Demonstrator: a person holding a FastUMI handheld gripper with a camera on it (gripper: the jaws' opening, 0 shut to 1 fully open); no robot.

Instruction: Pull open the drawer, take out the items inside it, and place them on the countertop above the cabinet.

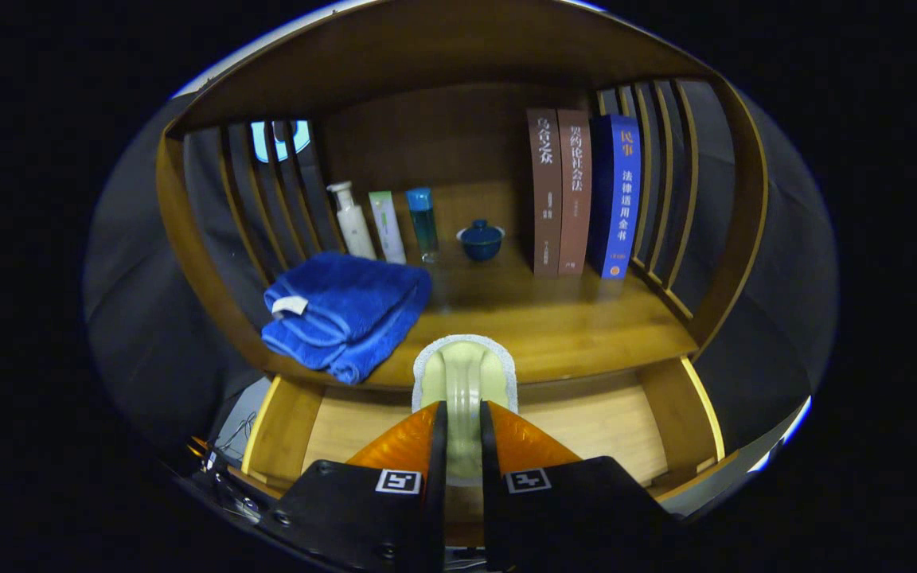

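Gripper (459, 422): both fingers pressed together on the handle of a pale green brush (464, 380), which stands up between them with its white-edged head just ahead of the tips. Grip looks secure; brush is clear of the drawer floor as far as I can tell.

Drawer (669, 414): pulled open, directly under the fingers. The visible wooden floor on either side of the gripper is bare; the part behind the gripper body is hidden, so more items cannot be ruled out.

Countertop (578, 326): just beyond the brush head, above the drawer front. On it: a folded blue towel (343, 310) at the near edge, beside the brush; further back a white pump bottle (353, 221), a pale tube (387, 227), a blue-green bottle (423, 223) and a small blue lidded cup (481, 240); three upright books (582, 195) against the slatted side.

Progress (judgement): drawer opening done, brush lifted out. Left: set the brush on the free wood between towel and books, then check the drawer for remainder.

Pose: gripper points forward and slightly down over the open drawer, level, roughly centred on the cabinet.
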